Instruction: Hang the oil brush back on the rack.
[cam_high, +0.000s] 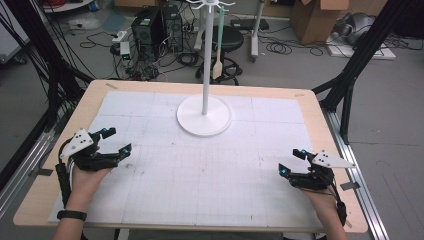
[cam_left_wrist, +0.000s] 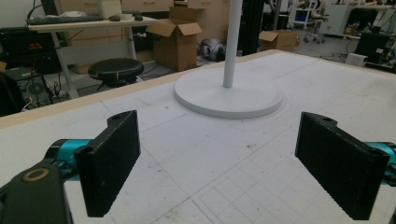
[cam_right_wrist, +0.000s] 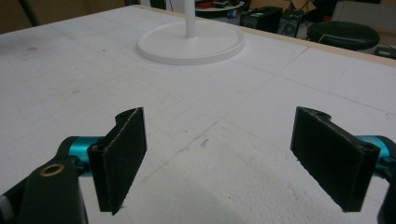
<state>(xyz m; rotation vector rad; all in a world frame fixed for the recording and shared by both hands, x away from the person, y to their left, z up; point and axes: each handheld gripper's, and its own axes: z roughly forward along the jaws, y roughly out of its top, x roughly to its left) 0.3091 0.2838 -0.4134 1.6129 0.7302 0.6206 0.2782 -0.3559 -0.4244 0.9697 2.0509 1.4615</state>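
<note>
A white stand with a round base (cam_high: 204, 116) and a thin pole (cam_high: 205, 60) rises at the back middle of the table; a pale spatula (cam_high: 218, 66) hangs from a hook at its top. My left gripper (cam_high: 117, 140) rests open at the table's left side, nothing between its jaws. At the right side my right gripper (cam_high: 292, 161) is open and empty too. The left gripper view has the open left gripper (cam_left_wrist: 229, 163) facing the stand's base (cam_left_wrist: 229, 95). In the right gripper view the right gripper (cam_right_wrist: 229, 163) points at the same base (cam_right_wrist: 191, 44).
A white gridded mat (cam_high: 200, 165) covers most of the wooden table (cam_high: 35, 195). Behind the table stand a black stool (cam_high: 226, 40), computer towers (cam_high: 150, 30), cables and cardboard boxes (cam_high: 315, 20). Black frame posts (cam_high: 360, 55) flank the table.
</note>
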